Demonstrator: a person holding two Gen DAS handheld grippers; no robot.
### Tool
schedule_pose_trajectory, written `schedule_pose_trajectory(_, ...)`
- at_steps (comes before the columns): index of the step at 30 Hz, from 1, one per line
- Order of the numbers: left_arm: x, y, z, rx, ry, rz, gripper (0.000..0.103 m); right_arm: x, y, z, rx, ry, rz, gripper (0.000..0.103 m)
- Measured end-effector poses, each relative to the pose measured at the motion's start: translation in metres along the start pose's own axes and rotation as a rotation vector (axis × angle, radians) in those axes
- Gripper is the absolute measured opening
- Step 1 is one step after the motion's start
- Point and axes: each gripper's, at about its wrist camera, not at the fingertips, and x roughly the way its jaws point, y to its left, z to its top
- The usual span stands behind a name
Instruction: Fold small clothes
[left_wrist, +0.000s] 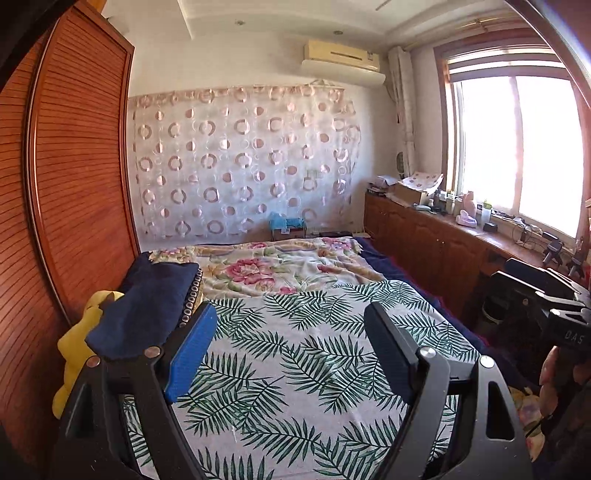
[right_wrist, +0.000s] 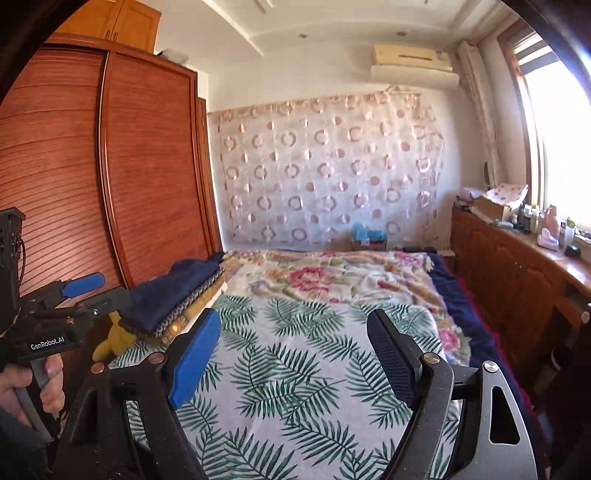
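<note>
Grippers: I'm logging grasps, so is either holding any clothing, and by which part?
Nothing is held. The left hand-held gripper and right hand-held gripper are both open above the leaf sheet.

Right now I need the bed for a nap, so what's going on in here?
Someone holds a left hand-held gripper and a right hand-held gripper above the leaf-print sheet, both open and holding nothing. A stack of folded clothes, navy blue piece on top, sits at the bed's left edge by the wardrobe, with a yellow item beside it. No folding is underway.
</note>
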Motion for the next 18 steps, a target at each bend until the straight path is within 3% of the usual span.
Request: schedule_pose_trajectory(18, -0.027, 0.013, 0.002, -0.013, -0.053, 0.039, 0.082, 0.019, 0.0, -0.014, 0.008, -0.025, -0.055, 0.085)
